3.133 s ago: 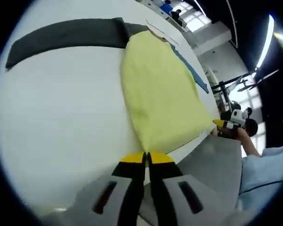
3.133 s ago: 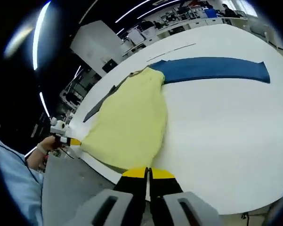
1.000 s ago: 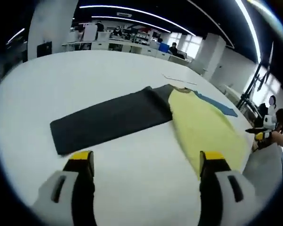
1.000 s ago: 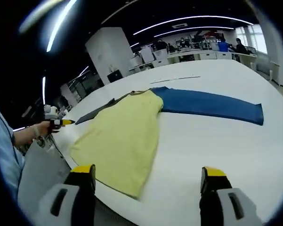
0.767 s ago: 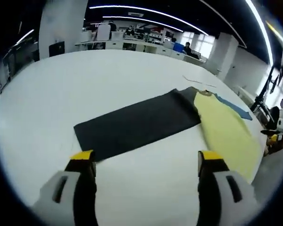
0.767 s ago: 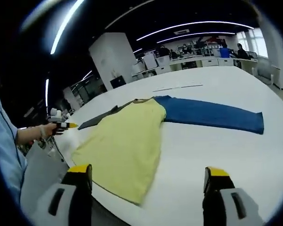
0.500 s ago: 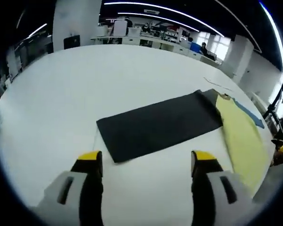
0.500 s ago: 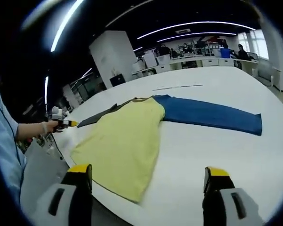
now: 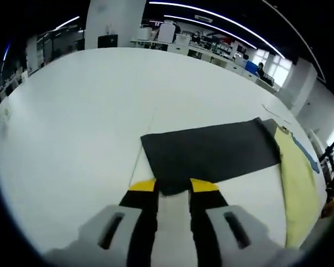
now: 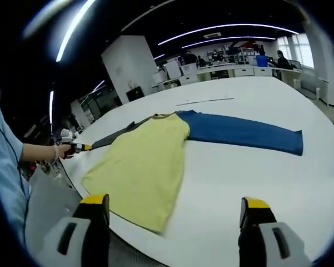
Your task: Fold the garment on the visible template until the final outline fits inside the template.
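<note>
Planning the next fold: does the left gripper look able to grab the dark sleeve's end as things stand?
Probably yes. The left gripper sits right at the dark sleeve end, jaws nearly closed around its corner, with bare white table around and nothing between.

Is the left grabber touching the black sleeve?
Cannot tell. In the left gripper view, the left gripper has its jaws nearly closed at the black sleeve's corner, but no contact or gap shows plainly.

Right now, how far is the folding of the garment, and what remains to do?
Early stage. The yellow body lies flat on the white table, with the blue sleeve still spread out. In hand: the left gripper is closing its jaws at the end of the dark sleeve. The right gripper is open and holds nothing. Both sleeve folds and the body fold remain.
</note>
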The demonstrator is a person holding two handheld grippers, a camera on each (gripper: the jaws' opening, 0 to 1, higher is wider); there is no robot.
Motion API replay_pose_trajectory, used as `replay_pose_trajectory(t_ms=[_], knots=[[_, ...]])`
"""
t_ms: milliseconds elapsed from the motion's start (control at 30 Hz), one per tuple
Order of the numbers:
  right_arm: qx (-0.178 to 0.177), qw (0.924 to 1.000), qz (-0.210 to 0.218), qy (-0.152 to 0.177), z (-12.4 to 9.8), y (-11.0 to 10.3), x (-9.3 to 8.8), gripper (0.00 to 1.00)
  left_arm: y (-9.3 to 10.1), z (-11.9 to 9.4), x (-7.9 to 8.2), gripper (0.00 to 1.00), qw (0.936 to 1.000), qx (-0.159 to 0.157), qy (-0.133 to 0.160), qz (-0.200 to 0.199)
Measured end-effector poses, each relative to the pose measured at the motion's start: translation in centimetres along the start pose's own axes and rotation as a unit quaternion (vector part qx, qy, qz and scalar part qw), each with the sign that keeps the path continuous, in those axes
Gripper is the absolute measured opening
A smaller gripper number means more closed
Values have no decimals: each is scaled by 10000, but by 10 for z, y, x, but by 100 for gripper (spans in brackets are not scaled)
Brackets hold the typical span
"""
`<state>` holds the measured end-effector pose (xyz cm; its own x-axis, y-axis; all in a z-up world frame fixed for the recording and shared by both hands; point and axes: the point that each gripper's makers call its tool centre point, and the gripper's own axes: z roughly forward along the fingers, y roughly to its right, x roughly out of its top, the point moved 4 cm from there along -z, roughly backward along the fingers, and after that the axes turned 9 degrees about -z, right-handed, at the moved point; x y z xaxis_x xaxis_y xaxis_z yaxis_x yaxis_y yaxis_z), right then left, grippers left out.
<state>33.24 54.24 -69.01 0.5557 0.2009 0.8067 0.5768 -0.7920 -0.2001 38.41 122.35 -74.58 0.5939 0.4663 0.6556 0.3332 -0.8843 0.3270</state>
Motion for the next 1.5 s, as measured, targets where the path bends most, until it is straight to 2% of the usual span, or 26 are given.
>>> replay_pose_trajectory(t_ms=[167,267,600,800,1067,1200,1267,1300,1333,1367,1400,1433,1467,1500], knots=[[1,10000,22,-4,0,-3,-1,99,-10,2,-1,0,9998,106,2,-140],[-2,10000,-4,-49,1,-4,-2,98,-13,-1,-1,0,9997,240,55,-3],[37,9999,22,-94,4,-7,-6,98,-19,-12,-11,0,9992,342,88,-161],[104,9999,0,-118,6,-9,-6,97,-27,-21,-11,0,9985,459,112,-261],[94,9999,33,-121,6,-6,-6,97,-26,-25,-11,0,9986,464,105,-216],[106,9998,10,-164,7,-8,-9,97,-24,-28,-11,0,9991,268,234,-209],[113,9998,22,-171,8,-8,-9,97,-16,-33,-4,0,9980,-62,574,-242],[115,9998,35,-163,8,-9,-9,97,-16,-36,-3,1,9980,-78,582,-236],[125,9998,45,-160,8,-9,-10,97,-10,-39,1,6,9970,-264,719,-76],[130,9998,52,-166,9,-8,-10,97,-8,-41,0,12,9974,-271,663,15],[145,9997,61,-186,9,-8,-11,97,-1,-43,1,20,9967,-423,652,226],[158,9997,52,-181,10,-9,-12,96,6,-44,0,24,9953,-602,609,443],[163,9997,45,-179,10,-8,-12,96,8,-45,-1,27,9950,-596,564,570],[165,9997,49,-186,11,-8,-12,96,16,-47,1,31,9920,-797,627,749]])
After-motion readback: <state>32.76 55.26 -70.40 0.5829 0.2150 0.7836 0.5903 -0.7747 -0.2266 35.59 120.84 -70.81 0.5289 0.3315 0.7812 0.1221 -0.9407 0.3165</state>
